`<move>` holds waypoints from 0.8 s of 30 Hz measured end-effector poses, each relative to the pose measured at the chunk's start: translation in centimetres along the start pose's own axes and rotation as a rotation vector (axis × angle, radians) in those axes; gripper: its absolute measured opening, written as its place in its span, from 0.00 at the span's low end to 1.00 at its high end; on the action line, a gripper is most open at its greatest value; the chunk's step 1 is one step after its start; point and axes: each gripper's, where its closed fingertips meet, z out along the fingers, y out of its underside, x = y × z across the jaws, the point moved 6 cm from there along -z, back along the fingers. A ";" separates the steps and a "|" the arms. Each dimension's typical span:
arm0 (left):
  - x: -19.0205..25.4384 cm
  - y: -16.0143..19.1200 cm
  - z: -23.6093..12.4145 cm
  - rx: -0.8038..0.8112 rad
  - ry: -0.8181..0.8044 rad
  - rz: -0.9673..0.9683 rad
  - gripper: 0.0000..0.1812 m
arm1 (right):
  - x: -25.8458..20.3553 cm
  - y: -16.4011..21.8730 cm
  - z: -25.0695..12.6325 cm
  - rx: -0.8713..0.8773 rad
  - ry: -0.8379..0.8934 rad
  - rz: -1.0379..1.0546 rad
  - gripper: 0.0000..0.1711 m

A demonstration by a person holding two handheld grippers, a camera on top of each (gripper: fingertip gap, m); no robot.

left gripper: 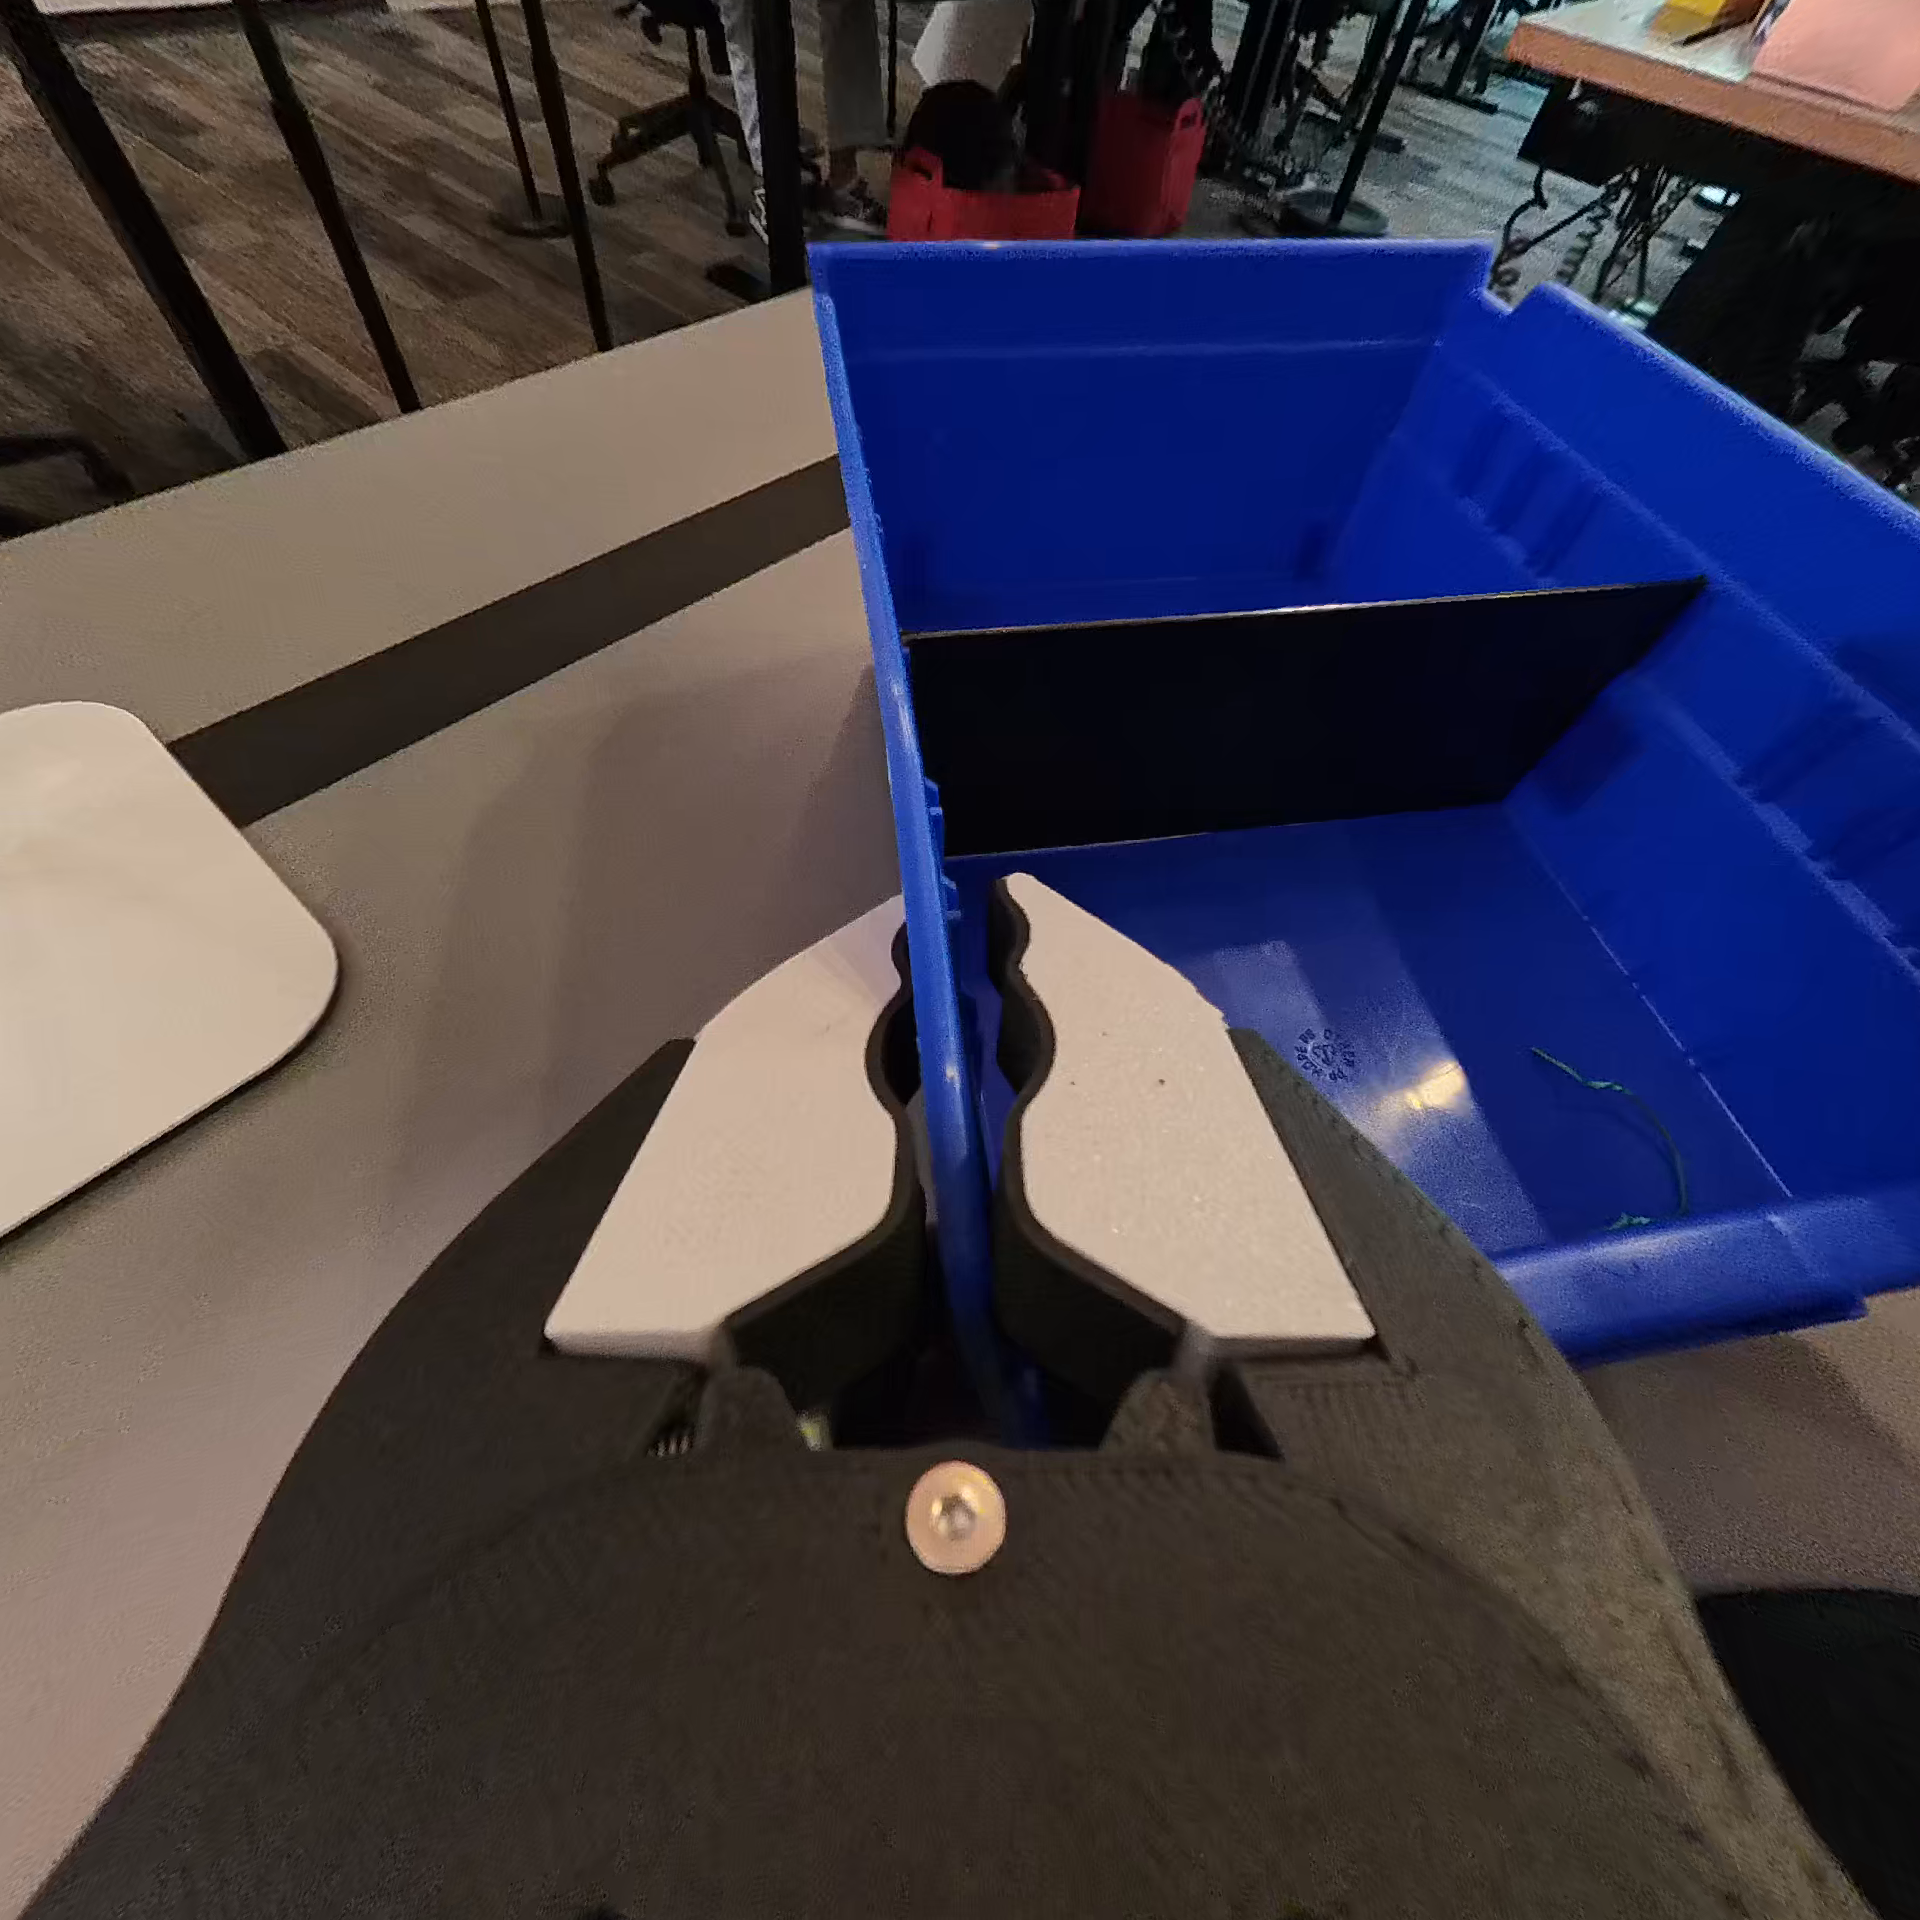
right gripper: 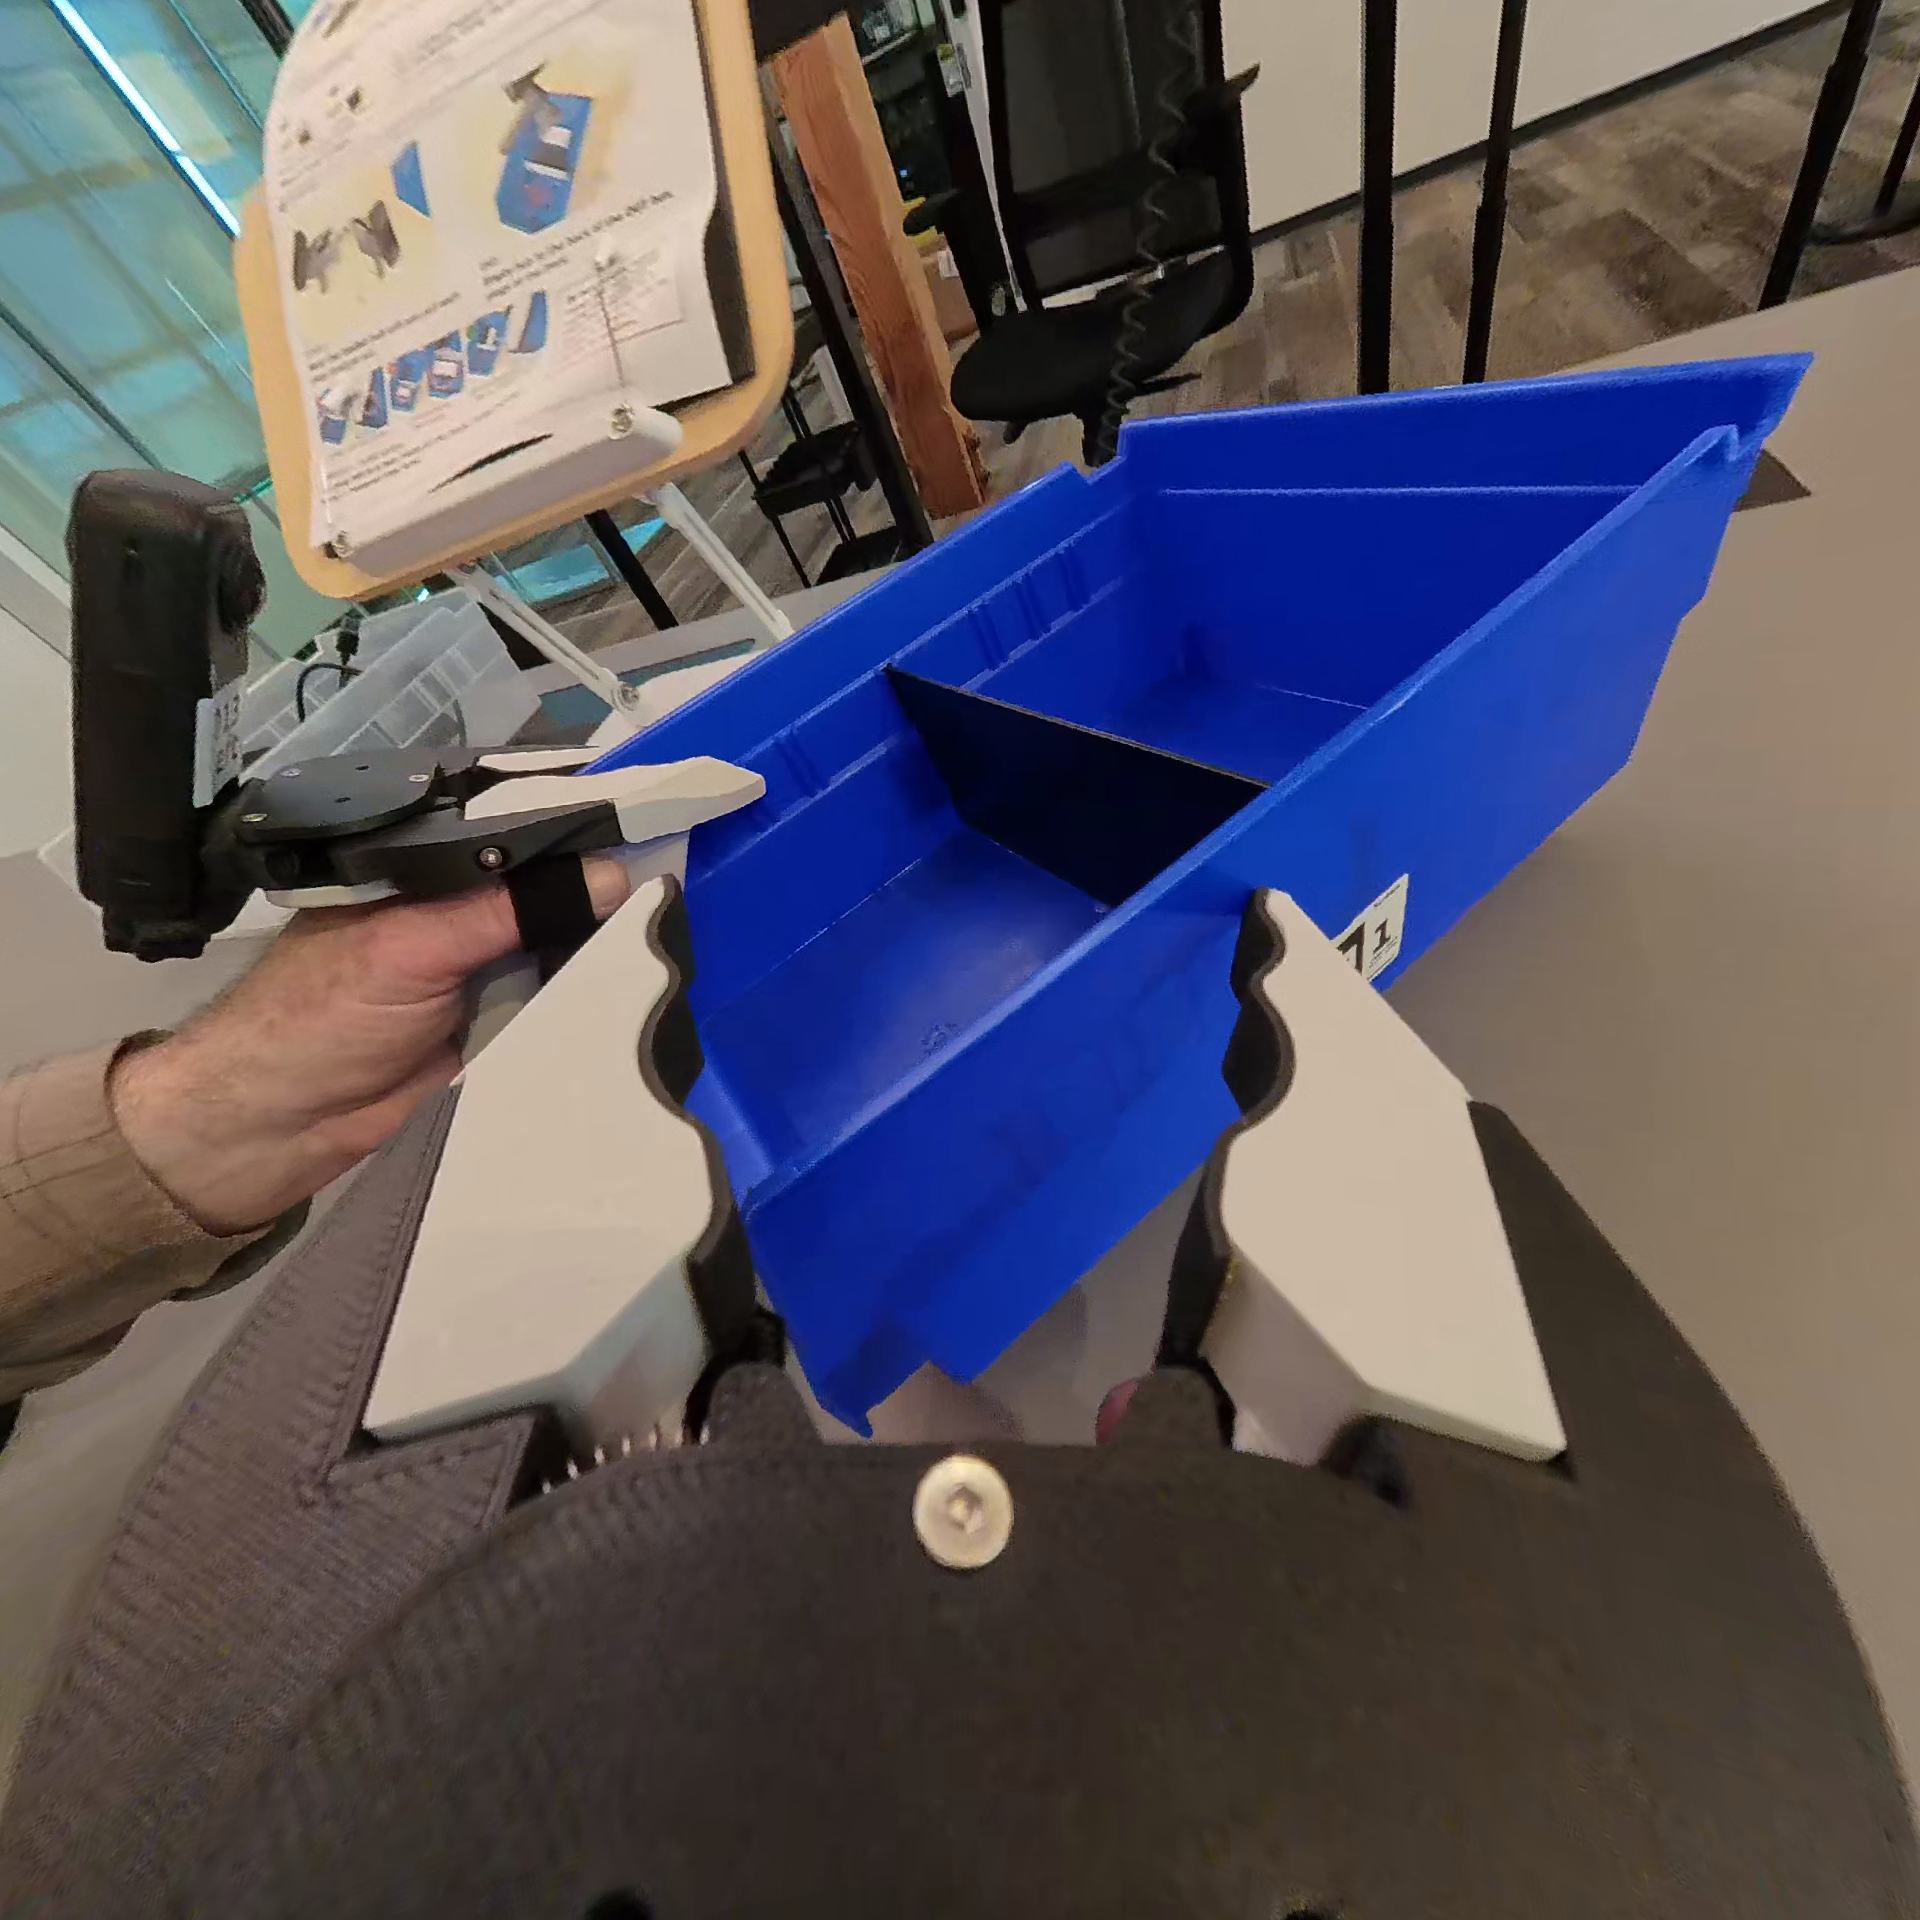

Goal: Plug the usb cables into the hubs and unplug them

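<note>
A blue plastic bin (left gripper: 1143, 468) with a black divider (left gripper: 1247, 717) sits on the grey table (left gripper: 520, 831). My left gripper (left gripper: 956, 925) is shut on the bin's left side wall. The near compartment holds only a thin green wire (left gripper: 1642, 1122). In the right wrist view the bin (right gripper: 1403, 748) looks tilted, and its near corner lies between the fingers of my open right gripper (right gripper: 964, 904). The left gripper (right gripper: 717, 784), held by a hand, grips the far rim there. No usb cables or hubs are in view.
A white rounded pad (left gripper: 135, 935) lies on the table to the left of the bin. A board with printed sheets (right gripper: 499, 281) stands behind the table, with a clear plastic container (right gripper: 416, 675) below it. Black railing posts (left gripper: 332, 208) and an office chair (right gripper: 1122, 260) stand beyond the table edge. The left gripper's tips are roughly 15 cm from the right gripper's.
</note>
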 end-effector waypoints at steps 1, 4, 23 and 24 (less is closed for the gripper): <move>0.1 0.1 0.4 -0.007 -0.004 0.000 0.06 | 0.5 0.1 0.3 -0.010 0.002 0.001 0.61; 0.6 0.3 1.3 -0.011 -0.005 0.009 0.08 | 2.0 0.4 1.0 -0.034 0.013 0.015 0.62; 6.4 -0.5 4.6 -0.100 0.233 -0.092 0.28 | 12.9 -2.0 3.5 -0.135 0.220 -0.143 0.34; 6.6 -0.7 4.9 -0.099 0.234 -0.106 0.28 | 13.4 -2.2 3.7 -0.140 0.225 -0.147 0.32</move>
